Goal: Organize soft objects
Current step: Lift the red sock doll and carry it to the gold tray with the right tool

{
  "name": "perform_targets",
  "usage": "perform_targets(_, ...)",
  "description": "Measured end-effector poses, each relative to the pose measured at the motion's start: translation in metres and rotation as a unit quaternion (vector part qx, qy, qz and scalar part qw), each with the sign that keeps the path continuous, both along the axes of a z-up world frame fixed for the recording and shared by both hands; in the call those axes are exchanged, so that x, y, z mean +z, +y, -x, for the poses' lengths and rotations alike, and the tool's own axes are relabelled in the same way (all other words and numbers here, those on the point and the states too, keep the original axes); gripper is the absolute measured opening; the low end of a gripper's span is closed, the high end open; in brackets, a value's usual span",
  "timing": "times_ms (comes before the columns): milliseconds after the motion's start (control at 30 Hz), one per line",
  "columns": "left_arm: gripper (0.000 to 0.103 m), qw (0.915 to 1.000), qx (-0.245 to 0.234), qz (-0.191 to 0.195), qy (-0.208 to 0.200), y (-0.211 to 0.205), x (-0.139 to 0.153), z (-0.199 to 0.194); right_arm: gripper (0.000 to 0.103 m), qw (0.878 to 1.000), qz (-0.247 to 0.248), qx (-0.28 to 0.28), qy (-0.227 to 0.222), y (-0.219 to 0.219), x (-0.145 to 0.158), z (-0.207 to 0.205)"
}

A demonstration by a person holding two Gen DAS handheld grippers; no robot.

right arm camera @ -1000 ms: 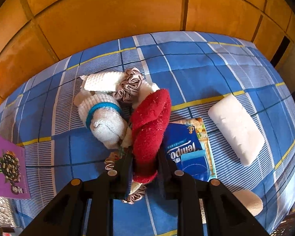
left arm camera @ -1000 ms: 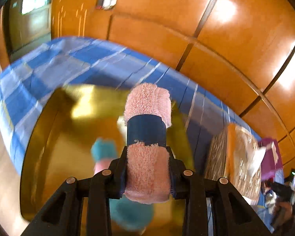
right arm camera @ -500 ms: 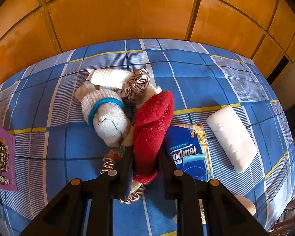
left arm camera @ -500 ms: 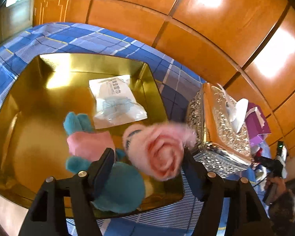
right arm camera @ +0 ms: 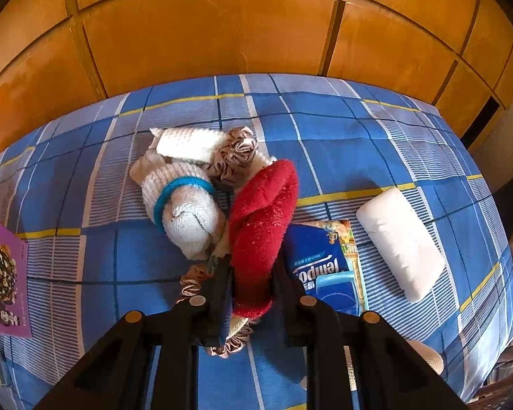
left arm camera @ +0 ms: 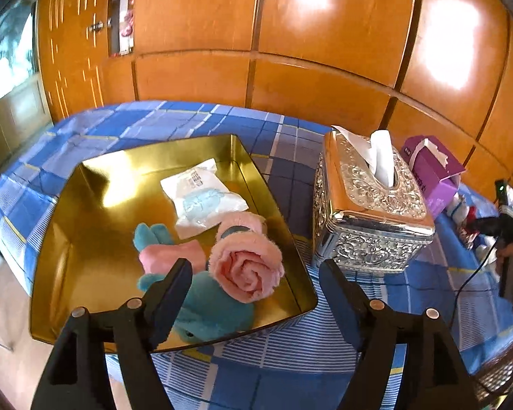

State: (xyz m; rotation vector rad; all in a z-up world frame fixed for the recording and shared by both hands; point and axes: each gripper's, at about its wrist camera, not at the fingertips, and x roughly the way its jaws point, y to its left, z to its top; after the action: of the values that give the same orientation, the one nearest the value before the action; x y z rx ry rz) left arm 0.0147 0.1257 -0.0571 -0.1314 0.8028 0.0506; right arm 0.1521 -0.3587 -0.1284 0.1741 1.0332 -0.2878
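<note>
In the left wrist view a gold tray (left arm camera: 85, 225) holds a rolled pink towel with a dark band (left arm camera: 246, 263), a teal and pink plush toy (left arm camera: 188, 283) and a white packet (left arm camera: 203, 198). My left gripper (left arm camera: 256, 294) is open and empty just above the tray's near edge. In the right wrist view my right gripper (right arm camera: 251, 283) is shut on a red soft cloth (right arm camera: 261, 225), held above the blue checked cloth. Under it lie a white knitted roll with a teal band (right arm camera: 184, 208), a white folded cloth (right arm camera: 188, 143) and a brown scrunchie (right arm camera: 236, 152).
A silver tissue box (left arm camera: 369, 205) and a purple box (left arm camera: 434, 171) stand right of the tray. In the right wrist view lie a blue Tempo tissue pack (right arm camera: 325, 266), a white pad (right arm camera: 400, 242), a pink scrunchie (right arm camera: 188, 287) and a purple box (right arm camera: 3, 273). Wooden panels stand behind.
My left gripper opened and let the pink towel roll drop into the gold tray, then drew back. My right gripper stays shut on the red cloth and has risen slightly.
</note>
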Motion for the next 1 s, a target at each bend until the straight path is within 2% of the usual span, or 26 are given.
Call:
perform_targets(67, 0.082, 0.9999, 0.002, -0.013, -0.004, -0.002, 0.002, 0.003, 0.018, 1.0, -0.009, -0.006, -0.005, -0.003, 0.001, 0.0)
perform_targets(200, 0.083, 0.9994, 0.004, -0.031, -0.011, -0.001, 0.006, 0.008, 0.018, 0.999, -0.021, -0.014, -0.02, -0.007, 0.004, 0.002)
perform_targets(333, 0.085, 0.999, 0.002, -0.04, -0.019, 0.001, 0.011, 0.012, 0.018, 0.998, -0.051, -0.024, -0.029, -0.011, 0.008, 0.002)
perform_targets(467, 0.085, 0.9989, -0.002, -0.042, -0.02, 0.004, 0.012, 0.014, 0.017, 0.998, -0.051, -0.019, -0.027, -0.012, 0.023, -0.004)
perform_targets(633, 0.085, 0.9992, -0.005, -0.036, -0.015, 0.006, 0.009, 0.013, 0.018, 0.999, -0.034, 0.017, -0.037, 0.001, 0.069, -0.027)
perform_targets(733, 0.085, 0.9993, -0.009, -0.035, -0.013, 0.006, 0.007, 0.014, 0.017, 0.997, -0.021, 0.053, -0.055, 0.025, 0.107, -0.045)
perform_targets(900, 0.085, 0.9994, -0.009, -0.031, -0.015, 0.01, 0.007, 0.016, 0.017, 0.986, 0.007, 0.136, -0.097, 0.099, 0.172, -0.068)
perform_targets(1000, 0.085, 0.9995, -0.005, -0.027, -0.015, 0.016, 0.006, 0.019, 0.017, 0.973, 0.012, 0.2, -0.117, 0.157, 0.2, -0.074)
